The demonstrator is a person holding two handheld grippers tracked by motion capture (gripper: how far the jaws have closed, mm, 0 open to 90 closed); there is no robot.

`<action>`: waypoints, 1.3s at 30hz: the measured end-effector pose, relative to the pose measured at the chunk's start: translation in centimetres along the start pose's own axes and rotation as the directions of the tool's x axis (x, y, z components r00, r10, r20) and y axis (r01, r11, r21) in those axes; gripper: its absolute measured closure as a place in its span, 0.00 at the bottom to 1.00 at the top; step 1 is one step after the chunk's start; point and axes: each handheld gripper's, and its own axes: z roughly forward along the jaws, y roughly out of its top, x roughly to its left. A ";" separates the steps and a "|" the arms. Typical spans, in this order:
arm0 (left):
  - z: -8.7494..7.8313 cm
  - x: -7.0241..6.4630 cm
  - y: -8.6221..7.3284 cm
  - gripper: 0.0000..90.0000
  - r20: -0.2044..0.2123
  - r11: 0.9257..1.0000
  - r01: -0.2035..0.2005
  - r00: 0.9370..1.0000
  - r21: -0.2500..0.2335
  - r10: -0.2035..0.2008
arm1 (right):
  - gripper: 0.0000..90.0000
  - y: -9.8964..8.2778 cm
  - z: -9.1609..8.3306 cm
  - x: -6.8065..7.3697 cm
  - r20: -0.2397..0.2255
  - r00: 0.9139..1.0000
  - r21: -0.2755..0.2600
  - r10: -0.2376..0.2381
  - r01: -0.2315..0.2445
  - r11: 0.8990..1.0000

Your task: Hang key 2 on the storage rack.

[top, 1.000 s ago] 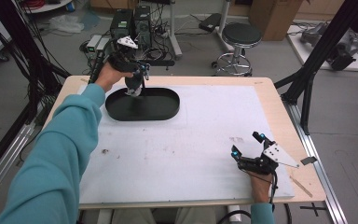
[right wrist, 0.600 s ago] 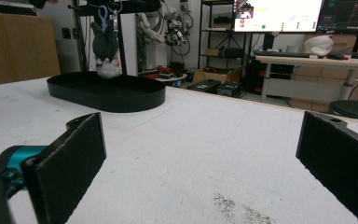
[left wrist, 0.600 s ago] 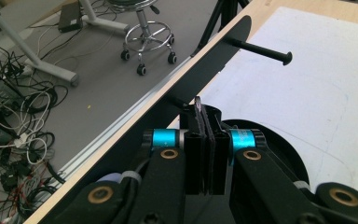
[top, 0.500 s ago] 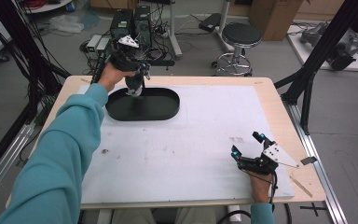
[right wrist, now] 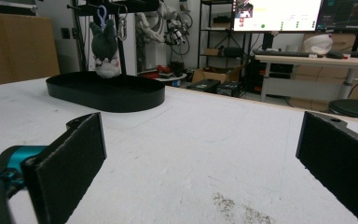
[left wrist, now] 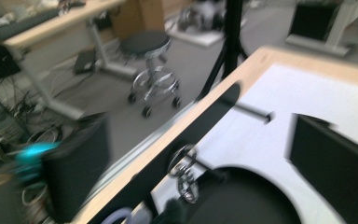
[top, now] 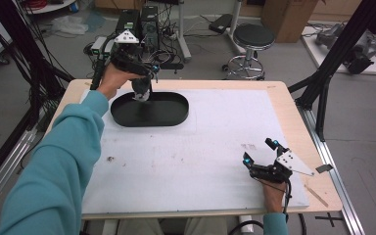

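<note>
A small grey-and-white plush toy (top: 141, 90) with a key ring hangs upright over the far left part of a black oval tray (top: 176, 120). My left gripper (top: 144, 78) is right above it. In the blurred left gripper view the jaws stand wide apart, open, with the key ring (left wrist: 186, 172) low between them and the tray (left wrist: 242, 196) below. I cannot tell what bears the toy. My right gripper (top: 259, 152) rests open near the table's front right, nothing between its jaws (right wrist: 200, 154). From there the toy (right wrist: 105, 46) shows above the tray (right wrist: 107, 95).
A white mat (top: 200, 156) covers most of the wooden table. A small dark scrap (top: 324, 168) lies at the right edge. Behind the table stand a round stool (top: 254, 36) and computer cases on the floor. Black frame struts (top: 323, 93) rise at the right.
The left gripper with the toy under it has stayed over the tray's far left end, barely shifting. The right gripper has not moved.
</note>
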 end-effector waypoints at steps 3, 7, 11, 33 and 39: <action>-1.4 -0.8 -0.5 0.02 0.016 0.998 -0.016 1.000 -0.058 0.017 | 0.01 0.0 0.0 0.1 0.007 1.000 0.000 -0.007 0.007 1.000; -4.0 -2.0 -2.1 0.02 0.029 0.995 -0.013 0.999 -0.095 0.016 | 0.01 0.0 0.0 0.2 0.010 1.000 0.005 -0.014 0.014 1.000; -7.1 -3.4 -4.5 0.02 0.016 0.991 -0.022 1.000 -0.130 0.025 | 0.01 0.0 0.0 0.1 0.008 1.000 0.003 -0.013 0.013 1.000; -16.3 -10.1 -18.4 0.02 -0.006 0.960 0.032 0.999 -0.277 -0.035 | 0.01 0.0 0.0 0.2 0.003 1.000 0.005 -0.020 0.020 1.000; -17.1 -10.7 -22.6 0.02 -0.034 0.953 0.068 0.996 -0.296 -0.081 | 0.01 0.0 0.1 0.2 0.005 1.000 0.004 -0.031 0.031 1.000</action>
